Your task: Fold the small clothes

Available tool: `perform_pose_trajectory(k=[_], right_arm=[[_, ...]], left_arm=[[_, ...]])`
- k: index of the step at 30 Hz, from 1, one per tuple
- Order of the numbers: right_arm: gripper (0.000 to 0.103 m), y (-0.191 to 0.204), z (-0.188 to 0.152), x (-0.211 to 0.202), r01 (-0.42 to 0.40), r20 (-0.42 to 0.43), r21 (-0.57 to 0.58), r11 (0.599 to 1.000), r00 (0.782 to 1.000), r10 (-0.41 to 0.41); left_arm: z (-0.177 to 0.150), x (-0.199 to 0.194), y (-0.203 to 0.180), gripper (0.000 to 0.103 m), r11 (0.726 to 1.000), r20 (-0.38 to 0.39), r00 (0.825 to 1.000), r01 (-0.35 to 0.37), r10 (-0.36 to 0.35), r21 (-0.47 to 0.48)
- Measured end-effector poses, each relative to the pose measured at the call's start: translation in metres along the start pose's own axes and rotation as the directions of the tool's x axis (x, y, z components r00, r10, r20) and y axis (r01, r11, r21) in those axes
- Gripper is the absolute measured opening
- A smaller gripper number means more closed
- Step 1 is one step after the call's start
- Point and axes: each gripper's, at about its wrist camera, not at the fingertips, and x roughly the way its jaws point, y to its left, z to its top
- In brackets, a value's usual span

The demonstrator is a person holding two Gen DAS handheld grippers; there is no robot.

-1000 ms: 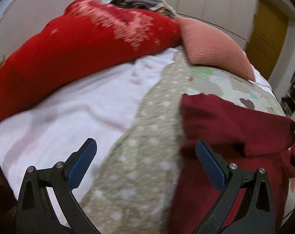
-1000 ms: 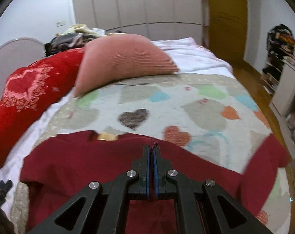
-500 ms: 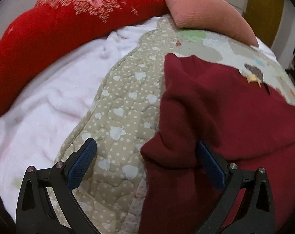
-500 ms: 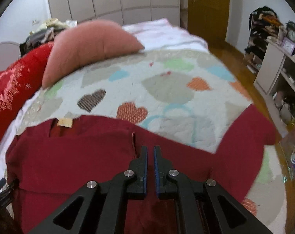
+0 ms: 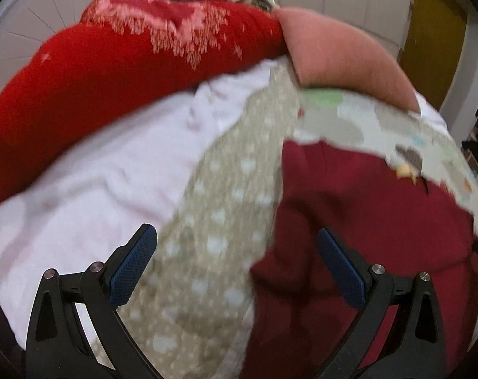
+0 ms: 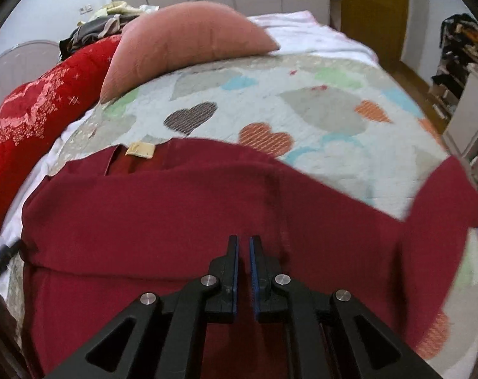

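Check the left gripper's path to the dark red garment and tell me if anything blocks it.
Nothing visible does. The left gripper has its jaws wide open over the dotted quilt border, and the dark red garment already lies by its right finger, with no object between.

Pink pillow (image 6: 188, 41) on heart-patterned quilt (image 6: 317, 110), beside red blanket (image 5: 96, 72).

One dark red garment (image 6: 163, 214) lies on one heart-patterned quilt (image 6: 302, 101). There is one pink cushion (image 6: 188, 41), one bright red blanket (image 5: 90, 85) and one pile of clothes (image 6: 96, 27). Two grippers show, the left gripper (image 5: 235, 262) and the right gripper (image 6: 243, 246).
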Motion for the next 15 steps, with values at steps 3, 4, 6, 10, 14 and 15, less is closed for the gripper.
perform_pose_trajectory(k=[3, 4, 6, 10, 14, 15], right_arm=[[0.006, -0.013, -0.001, -0.007, -0.034, 0.035, 0.036, 0.999, 0.999, 0.033], [0.007, -0.013, 0.0, -0.005, -0.043, 0.035, 0.038, 0.998, 0.999, 0.042], [0.007, -0.01, 0.002, 0.0, -0.056, 0.023, 0.032, 0.998, 0.998, 0.056], [0.007, 0.01, 0.008, 0.007, -0.106, -0.004, 0.028, 0.994, 0.994, 0.107], [0.024, 0.06, 0.022, 0.002, -0.237, 0.046, -0.075, 0.969, 0.97, 0.24], [0.04, 0.083, 0.028, 0.005, -0.29, 0.044, -0.119, 0.95, 0.954, 0.297]], left_arm=[[0.013, 0.015, -0.013, 0.102, 1.0, -0.016, 1.0, -0.02, 0.02, 0.018], [0.015, 0.025, -0.019, 0.102, 0.998, -0.029, 0.998, -0.05, 0.051, 0.046], [0.014, 0.042, -0.026, 0.102, 0.989, -0.065, 0.991, -0.11, 0.117, 0.098], [0.003, 0.053, -0.014, 0.102, 0.993, -0.089, 0.992, -0.085, 0.092, 0.078], [0.001, 0.056, 0.007, 0.103, 1.0, -0.121, 0.993, -0.016, 0.013, -0.019], [0.001, 0.056, 0.008, 0.103, 0.999, -0.123, 0.992, -0.006, 0.002, -0.032]])
